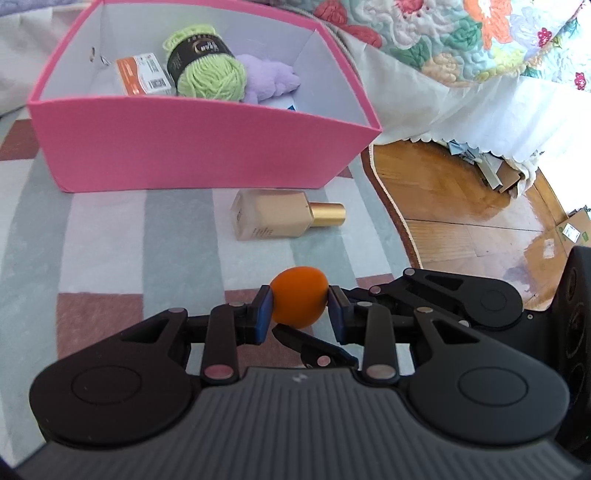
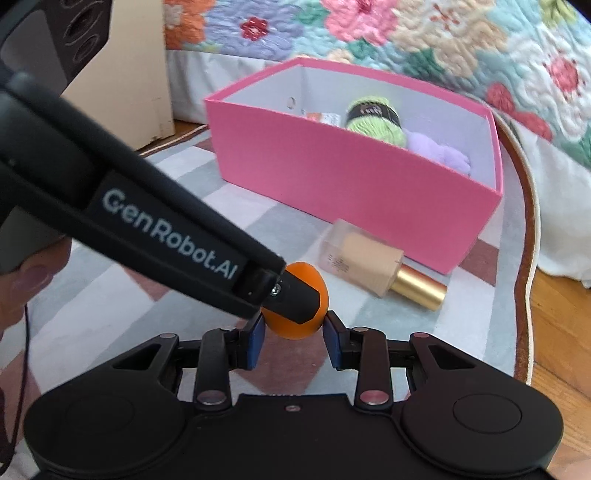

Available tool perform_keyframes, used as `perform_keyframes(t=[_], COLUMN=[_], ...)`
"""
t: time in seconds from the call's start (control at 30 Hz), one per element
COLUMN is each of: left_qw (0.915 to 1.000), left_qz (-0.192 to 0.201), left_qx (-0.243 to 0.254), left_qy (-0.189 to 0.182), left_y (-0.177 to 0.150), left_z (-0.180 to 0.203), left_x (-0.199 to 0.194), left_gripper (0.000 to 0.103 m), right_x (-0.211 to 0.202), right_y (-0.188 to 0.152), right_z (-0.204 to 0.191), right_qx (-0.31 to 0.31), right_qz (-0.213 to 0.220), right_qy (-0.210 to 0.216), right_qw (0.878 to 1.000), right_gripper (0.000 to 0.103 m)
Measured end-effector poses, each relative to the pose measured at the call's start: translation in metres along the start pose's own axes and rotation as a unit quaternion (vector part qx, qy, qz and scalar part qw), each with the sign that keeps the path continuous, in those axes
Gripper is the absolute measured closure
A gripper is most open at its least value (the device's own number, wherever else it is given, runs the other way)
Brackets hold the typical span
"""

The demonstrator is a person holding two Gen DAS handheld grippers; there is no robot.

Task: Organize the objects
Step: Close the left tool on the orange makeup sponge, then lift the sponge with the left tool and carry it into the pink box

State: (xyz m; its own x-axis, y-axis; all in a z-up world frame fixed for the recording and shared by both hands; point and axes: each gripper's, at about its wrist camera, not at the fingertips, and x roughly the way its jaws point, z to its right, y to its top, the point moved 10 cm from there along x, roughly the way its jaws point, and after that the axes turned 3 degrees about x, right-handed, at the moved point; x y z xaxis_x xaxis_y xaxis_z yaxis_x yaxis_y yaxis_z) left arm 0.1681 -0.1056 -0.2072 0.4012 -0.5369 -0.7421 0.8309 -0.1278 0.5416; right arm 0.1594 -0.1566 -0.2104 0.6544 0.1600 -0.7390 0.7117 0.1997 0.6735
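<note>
An orange egg-shaped sponge (image 1: 299, 295) hangs just above the striped rug (image 1: 110, 236), and both grippers hold it. My left gripper (image 1: 300, 306) has its blue pads pressed on the sponge's two sides. My right gripper (image 2: 293, 328) is shut on the same sponge (image 2: 291, 332) from another side, and one left finger (image 2: 295, 295) crosses over it. A beige foundation bottle (image 1: 269, 214) with a gold cap lies on the rug in front of the pink box (image 1: 184, 147). The box holds green yarn (image 1: 207, 70), a purple plush (image 1: 266, 81) and an orange-white packet (image 1: 144, 74).
A bed with a floral quilt (image 1: 461, 33) and white skirt stands behind the box. Wooden floor (image 1: 443, 206) starts at the rug's right edge, with cardboard scraps (image 1: 495, 173) under the bed. A person's hand (image 2: 29, 280) is at the left of the right wrist view.
</note>
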Motion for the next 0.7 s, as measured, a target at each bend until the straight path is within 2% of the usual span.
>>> perform_keyframes(t=[0.17,0.37,0.5,0.7], left_qw=[0.9999,0.9992,0.9965,0.9946], left_qz=[0.015,0.037,0.075,0.096], left_qx=[0.0,-0.012,0.034,0.037], left_qy=[0.005,0.001,0.011,0.013], left_y=[-0.001,-0.006,0.0,0.018], left_z=[0.007,0.011,0.032,0.047], left_x=[-0.022,-0.049,-0.081,-0.111], left_gripper=[0.072,0.072,0.072,0.072], right_x=[-0.019,-0.041,-0.063,-0.094], right_y=[0.007,0.011,0.027,0.048], right_z=[-0.007,-0.021,-0.028,-0.028], right_qx=[-0.002,-0.041,-0.071,-0.081], right_qz=[0.007,0.018,0.046,0.071], right_qy=[0.001,-0.001,-0.012,-0.012], right_qw=[1.0,0.999,0.996,0.994], right_gripper=[0.064,0.064,0.064,0.064])
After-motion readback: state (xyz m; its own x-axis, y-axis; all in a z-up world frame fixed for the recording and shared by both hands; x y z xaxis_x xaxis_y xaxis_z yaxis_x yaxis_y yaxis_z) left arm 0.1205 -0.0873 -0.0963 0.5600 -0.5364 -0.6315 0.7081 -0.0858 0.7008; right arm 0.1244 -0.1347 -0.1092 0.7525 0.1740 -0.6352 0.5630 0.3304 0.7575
